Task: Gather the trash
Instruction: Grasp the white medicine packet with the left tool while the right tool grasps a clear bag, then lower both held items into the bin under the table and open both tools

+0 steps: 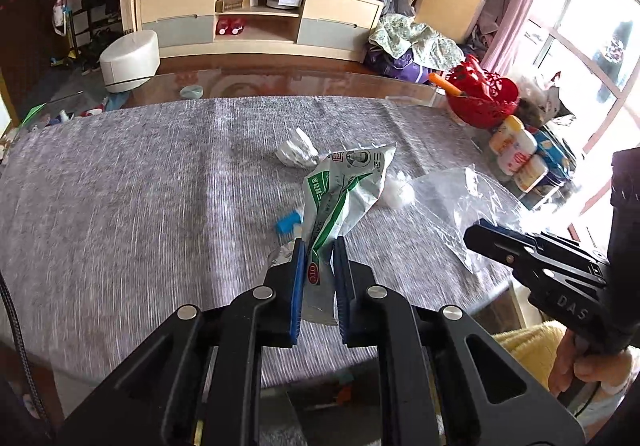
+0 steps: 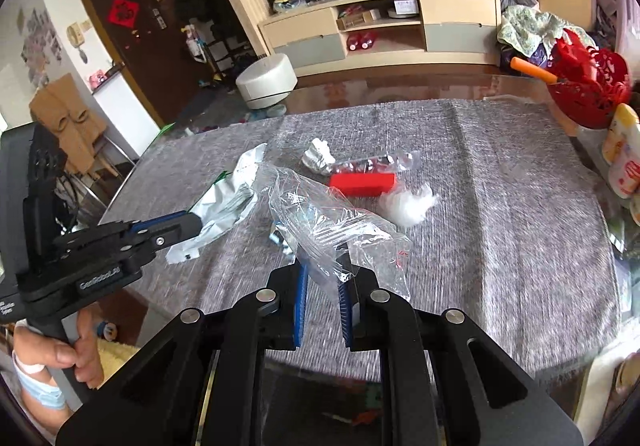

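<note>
Left wrist view: the left gripper has its jaws clamped on a green-and-white wrapper, which stands up from them at frame centre. The right gripper, jaws pinched on the clear plastic bag, lifts it at lower centre, likely as the sack for the rubbish. Wrapper and bag hang near each other, apart. Foil wad, red block and white fluff lie on the counter beyond

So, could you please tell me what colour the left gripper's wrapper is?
White with green print, clearest in the left wrist view: wrapper.
</note>
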The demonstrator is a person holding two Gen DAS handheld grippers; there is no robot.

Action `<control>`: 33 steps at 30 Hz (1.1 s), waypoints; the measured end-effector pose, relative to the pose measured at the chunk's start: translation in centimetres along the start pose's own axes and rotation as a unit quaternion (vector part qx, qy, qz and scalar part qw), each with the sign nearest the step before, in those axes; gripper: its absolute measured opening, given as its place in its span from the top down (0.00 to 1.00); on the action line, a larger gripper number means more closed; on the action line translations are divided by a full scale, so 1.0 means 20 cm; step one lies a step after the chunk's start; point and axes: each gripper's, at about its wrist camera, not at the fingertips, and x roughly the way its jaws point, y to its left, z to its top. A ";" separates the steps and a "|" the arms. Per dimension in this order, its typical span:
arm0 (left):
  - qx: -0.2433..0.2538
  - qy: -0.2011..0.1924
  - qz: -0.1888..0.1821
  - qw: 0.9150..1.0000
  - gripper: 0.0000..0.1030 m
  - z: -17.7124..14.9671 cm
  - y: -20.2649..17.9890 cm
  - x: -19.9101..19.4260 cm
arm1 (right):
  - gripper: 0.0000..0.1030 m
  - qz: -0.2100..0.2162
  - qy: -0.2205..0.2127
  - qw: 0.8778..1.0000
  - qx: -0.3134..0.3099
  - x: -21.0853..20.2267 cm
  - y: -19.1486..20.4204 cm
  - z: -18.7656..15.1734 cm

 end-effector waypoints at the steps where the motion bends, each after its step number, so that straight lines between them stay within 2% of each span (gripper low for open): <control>1: 0.000 0.000 -0.002 1.000 0.88 -0.03 -0.01 -0.03 | 0.85 -0.004 0.000 1.000 -0.001 -0.02 0.01 -0.03; 12: -0.001 0.013 -0.017 1.000 0.88 -0.43 -0.14 -0.20 | 0.85 0.004 0.022 1.000 0.003 -0.17 0.04 -0.37; 17: -0.003 0.026 -0.016 1.000 0.88 -0.60 -0.16 -0.22 | 0.85 0.005 0.039 0.999 0.002 -0.18 0.05 -0.53; 26: -0.018 0.078 -0.020 0.997 0.88 -0.89 -0.14 -0.09 | 0.85 0.002 0.085 0.996 0.027 -0.07 0.01 -0.78; 33: -0.033 0.120 -0.025 0.992 0.88 -1.02 -0.11 0.07 | 0.85 -0.006 0.133 0.990 0.050 0.10 -0.03 -0.92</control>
